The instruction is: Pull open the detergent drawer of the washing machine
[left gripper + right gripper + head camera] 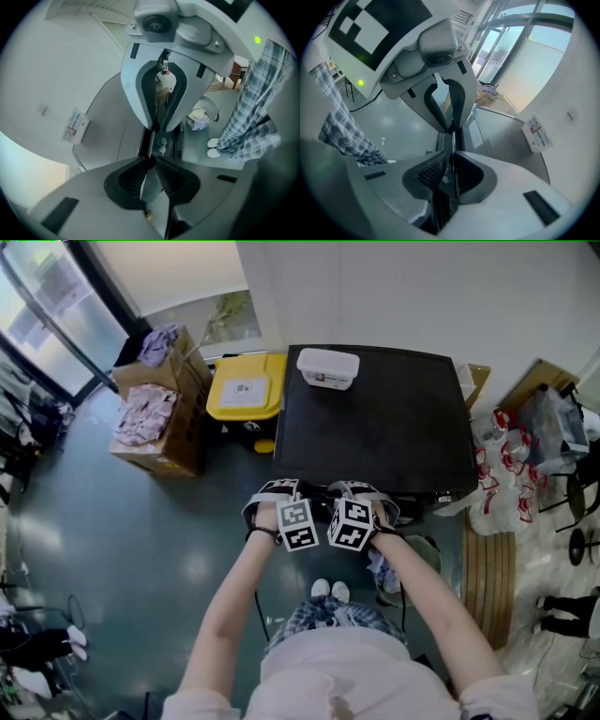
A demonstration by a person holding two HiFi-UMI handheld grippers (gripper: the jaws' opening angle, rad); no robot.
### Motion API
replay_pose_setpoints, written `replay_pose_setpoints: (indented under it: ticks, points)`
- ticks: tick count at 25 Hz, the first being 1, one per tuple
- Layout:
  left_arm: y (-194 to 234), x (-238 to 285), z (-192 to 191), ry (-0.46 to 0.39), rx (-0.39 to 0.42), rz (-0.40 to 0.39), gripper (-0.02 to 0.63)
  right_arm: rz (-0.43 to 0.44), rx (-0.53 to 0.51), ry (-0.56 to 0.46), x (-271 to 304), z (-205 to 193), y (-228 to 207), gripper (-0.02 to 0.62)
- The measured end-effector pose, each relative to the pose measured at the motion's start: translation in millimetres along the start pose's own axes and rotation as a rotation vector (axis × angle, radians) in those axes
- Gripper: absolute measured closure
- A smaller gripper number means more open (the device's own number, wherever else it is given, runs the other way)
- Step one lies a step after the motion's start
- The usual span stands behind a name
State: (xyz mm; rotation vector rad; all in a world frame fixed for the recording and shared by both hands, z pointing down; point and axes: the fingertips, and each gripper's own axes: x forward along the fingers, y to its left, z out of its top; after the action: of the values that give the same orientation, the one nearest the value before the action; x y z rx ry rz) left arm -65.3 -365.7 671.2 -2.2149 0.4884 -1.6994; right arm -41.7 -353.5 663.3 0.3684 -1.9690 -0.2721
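The washing machine point(375, 427) has a flat black top, and I stand at its front edge. Both grippers meet there, tilted down and facing each other. The detergent drawer point(164, 143) stands partly out, and its compartments show beside a thin upright front panel point(150, 145). My left gripper point(151, 161) is shut on that panel's edge. My right gripper point(451, 159) pinches the same panel point(452, 140) from the opposite side. In the head view, the left gripper point(314, 498) and right gripper point(336, 498) sit close together under their marker cubes, with the fingertips hidden.
A white container point(327, 367) rests on the machine's top. Left of the machine stand a yellow-lidded bin point(246, 390) and cardboard boxes of clothes point(155, 423). Bags point(506, 465) pile up at the right. A wire basket point(202, 114) sits on the floor near my feet point(330, 590).
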Motion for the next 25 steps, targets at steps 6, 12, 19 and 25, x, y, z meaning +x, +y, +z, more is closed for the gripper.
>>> replay_pose_setpoints:
  ticks: [6,12,19,25]
  points:
    - [0,-2,-1,0.004,0.034,0.004,0.531,0.007,0.012,-0.001,-1,3,-2,0.527]
    - [-5,-5,-2,0.005,0.05,0.001,0.535,0.011,0.007,-0.001,-2,4,3,0.534]
    - [-15,-12,-1,-0.006,0.049,-0.014,0.537,0.022,0.008,-0.007,-9,4,13,0.535]
    - [-27,-17,0,-0.007,0.046,-0.022,0.538,0.032,0.008,-0.014,-14,4,25,0.535]
